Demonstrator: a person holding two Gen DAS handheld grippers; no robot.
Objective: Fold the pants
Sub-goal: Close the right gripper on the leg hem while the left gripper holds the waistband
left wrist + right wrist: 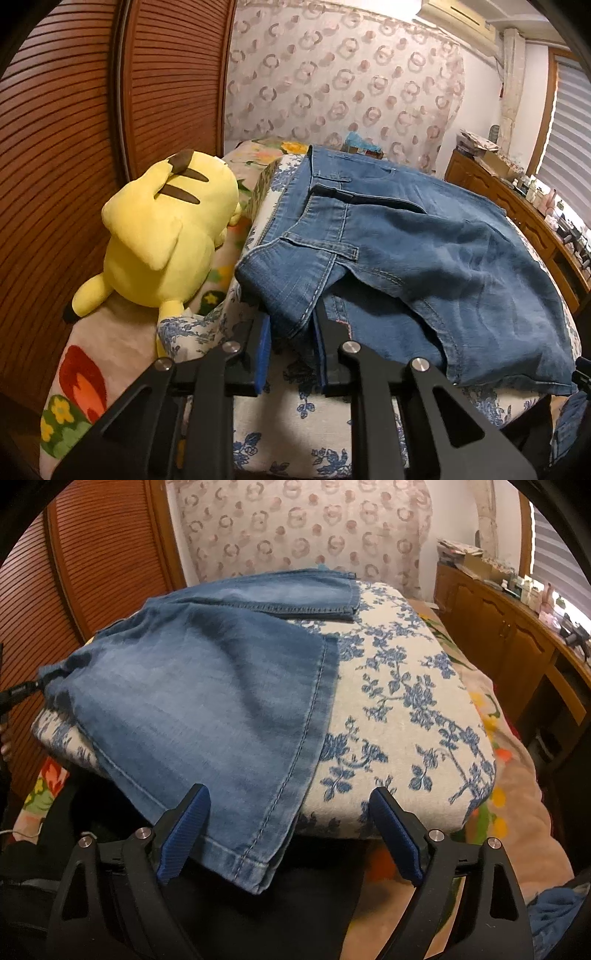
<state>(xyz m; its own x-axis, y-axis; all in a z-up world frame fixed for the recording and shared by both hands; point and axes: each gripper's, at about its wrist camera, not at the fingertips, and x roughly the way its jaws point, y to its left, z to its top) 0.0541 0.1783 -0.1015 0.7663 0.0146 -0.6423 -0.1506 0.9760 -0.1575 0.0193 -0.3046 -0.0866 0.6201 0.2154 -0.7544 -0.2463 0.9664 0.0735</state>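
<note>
Right wrist: jeans (207,709) hem overhangs cushion (406,709) edge

Faded blue denim jeans (424,258) with pale stitched seams lie on a matt woven blue-floral cushion (406,716), beside a soft yellow plush toy (166,236), slatted varnished wooden doors (74,129), and matt black plastic fingers (395,834) with ribbed blue pads.

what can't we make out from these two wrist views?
- Left wrist: whether the left tongs actually pinch the jeans; the waistband corner hides the tips.
- Left wrist: the plush toy's face, turned away.
- Right wrist: the jeans' waistband end, at the left edge beyond the fabric's hump.
- Both: items on the wooden dresser, too small and blurred.
</note>
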